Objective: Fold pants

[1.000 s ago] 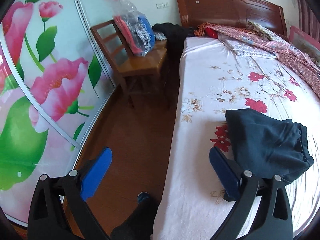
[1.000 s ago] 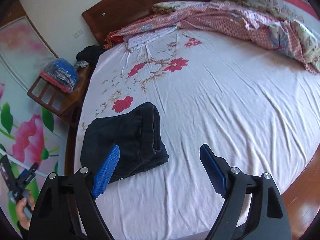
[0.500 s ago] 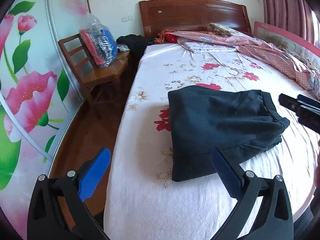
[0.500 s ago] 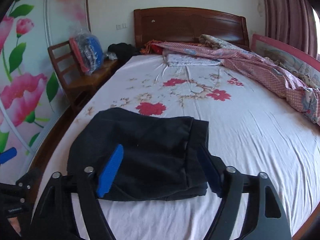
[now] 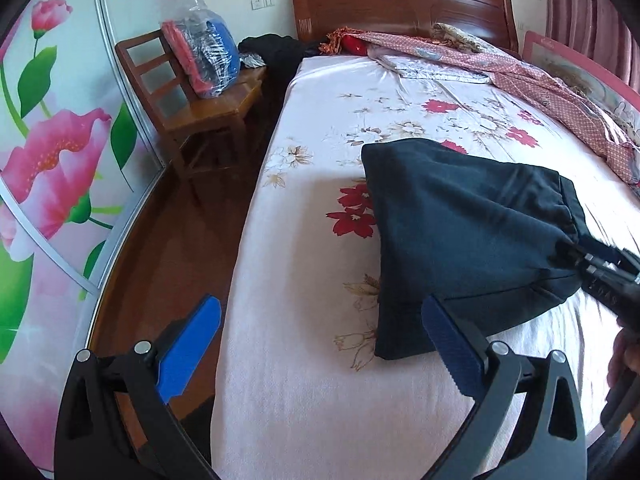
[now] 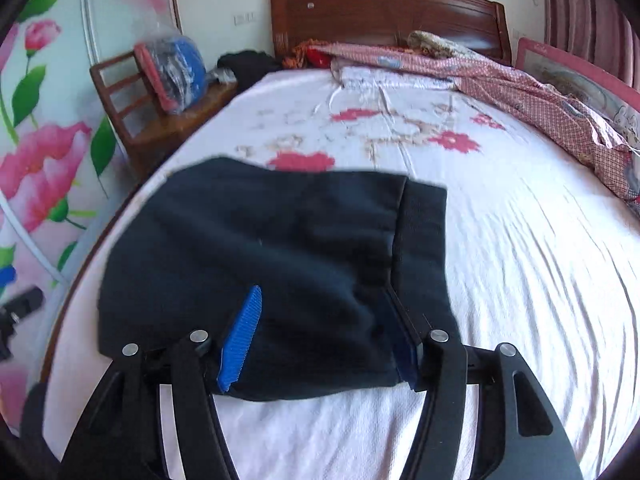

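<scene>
Now closing: right tongs (image 6: 320, 332) astride pants (image 6: 280, 260) near edge, grip unconfirmed | left tongs (image 5: 320, 344) wide open, empty, beside pants | pants folded on bed (image 5: 304, 400) | step: grasping | next: clamp, lift.

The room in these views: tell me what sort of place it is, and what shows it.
A home bedroom, most likely. A bed with a flowered sheet and a wooden headboard fills the view, a chair piled with bagged clothes stands beside it, and a flower-printed wardrobe door lines the wall.
</scene>
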A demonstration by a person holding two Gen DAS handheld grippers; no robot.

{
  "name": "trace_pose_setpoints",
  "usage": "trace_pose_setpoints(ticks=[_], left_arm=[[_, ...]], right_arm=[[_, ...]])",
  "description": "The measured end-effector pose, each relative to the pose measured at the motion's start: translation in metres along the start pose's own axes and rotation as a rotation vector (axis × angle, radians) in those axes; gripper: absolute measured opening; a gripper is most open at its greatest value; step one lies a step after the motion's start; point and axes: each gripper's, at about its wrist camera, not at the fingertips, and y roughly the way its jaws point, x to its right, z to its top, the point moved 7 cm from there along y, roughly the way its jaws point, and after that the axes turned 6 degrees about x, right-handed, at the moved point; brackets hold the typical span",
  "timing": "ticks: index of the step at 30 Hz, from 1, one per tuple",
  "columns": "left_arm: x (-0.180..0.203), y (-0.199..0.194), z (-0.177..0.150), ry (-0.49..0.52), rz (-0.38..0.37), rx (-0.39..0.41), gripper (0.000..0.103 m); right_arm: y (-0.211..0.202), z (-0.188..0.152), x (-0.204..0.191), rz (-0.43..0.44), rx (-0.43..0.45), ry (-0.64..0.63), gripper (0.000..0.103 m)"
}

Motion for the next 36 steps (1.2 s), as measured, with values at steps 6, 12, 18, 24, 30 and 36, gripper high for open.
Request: trace_pose_setpoints(ticks=[6, 12, 18, 24, 30, 36], left_arm=[[0.014, -0.015, -0.005, 0.031, 0.014, 0.016, 0.101], [0.035, -0.036, -0.023, -0.01, -0.056, -0.029, 0.101], [0.055, -0.049, -0.039, 0.037, -0.053, -0.057, 0.101], [0.056, -0.07, -0.035, 0.061, -0.02, 0.026, 0.101], [0.04, -0.073, -0.044, 0.019, 0.077, -0.03, 0.101], [0.019, -0.076, -0.06, -0.082, 0.114, -0.024, 0.101]], right_arm=[[-0.056, 0.01, -0.008, -0.023, -0.046, -0.028, 0.069], [-0.09, -0.024, -0.004, -0.151, -0.132, 0.032, 0.084], [-0.1, -0.048, -0.009, -0.203, -0.108, 0.055, 0.084], [-0.089, -0.065, -0.01, -0.293, -0.161, 0.038, 0.084], [-0.096, -0.07, -0.022, -0.327, -0.149, -0.01, 0.084], [-0.125, -0.085, -0.016, -0.384, -0.109, 0.057, 0.084]])
